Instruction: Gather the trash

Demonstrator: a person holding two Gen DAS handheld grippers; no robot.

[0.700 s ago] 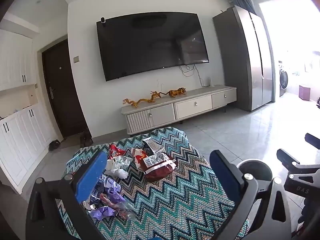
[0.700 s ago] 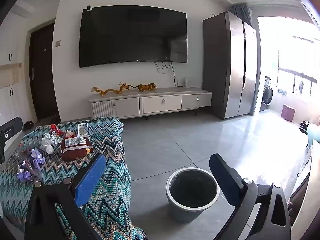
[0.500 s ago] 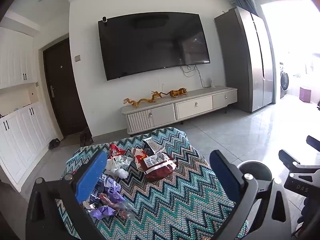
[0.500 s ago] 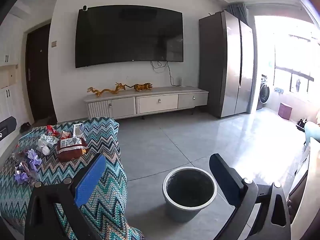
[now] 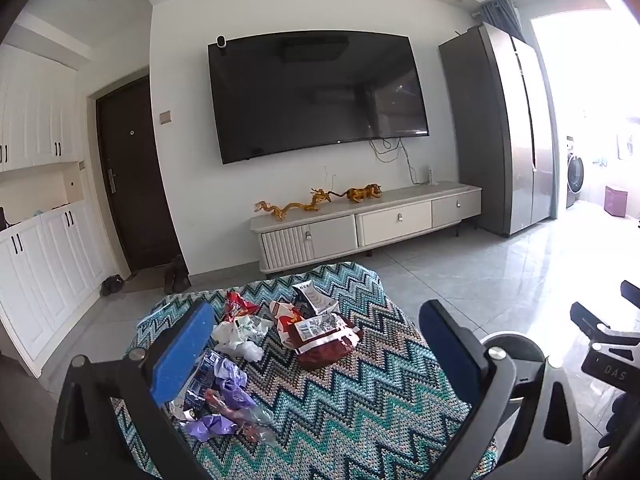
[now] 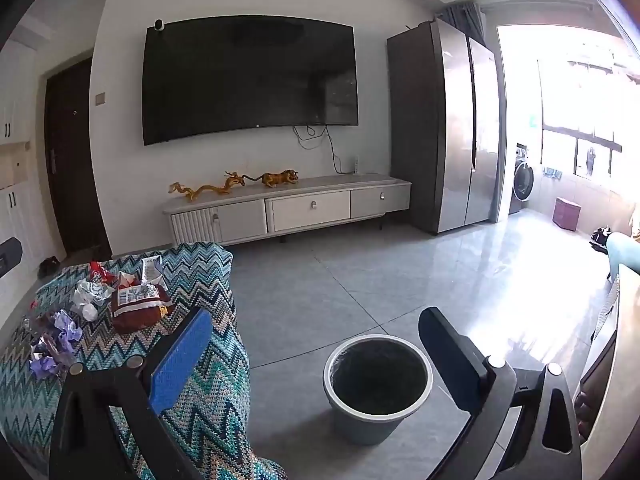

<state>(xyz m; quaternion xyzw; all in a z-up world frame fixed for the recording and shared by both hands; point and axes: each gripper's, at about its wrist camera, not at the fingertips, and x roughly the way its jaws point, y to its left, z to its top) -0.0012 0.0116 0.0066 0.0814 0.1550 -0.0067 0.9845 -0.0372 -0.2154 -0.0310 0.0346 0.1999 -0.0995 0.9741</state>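
Trash lies on a table under a zigzag cloth (image 5: 360, 412): a dark red snack bag (image 5: 326, 334), white crumpled plastic (image 5: 240, 332), a red wrapper (image 5: 236, 306) and purple wrappers (image 5: 228, 392). My left gripper (image 5: 316, 336) hovers over the near part of the table, open and empty, with the pile ahead between its fingers. A grey trash bin (image 6: 378, 384) stands on the floor to the right of the table. My right gripper (image 6: 316, 340) is open and empty above the bin. The same red snack bag (image 6: 140, 306) shows at the left of the right wrist view.
A low TV cabinet (image 5: 368, 224) with gold figurines stands against the far wall under a large TV (image 5: 316, 92). A tall grey fridge (image 6: 444, 128) is at the right. White cupboards (image 5: 36, 264) and a dark door (image 5: 132, 176) are at the left. Tiled floor (image 6: 400, 272) lies beyond the bin.
Both views have shifted slightly: the room has slid a little left in the right wrist view and a little right in the left wrist view. Both grippers stay open and empty.
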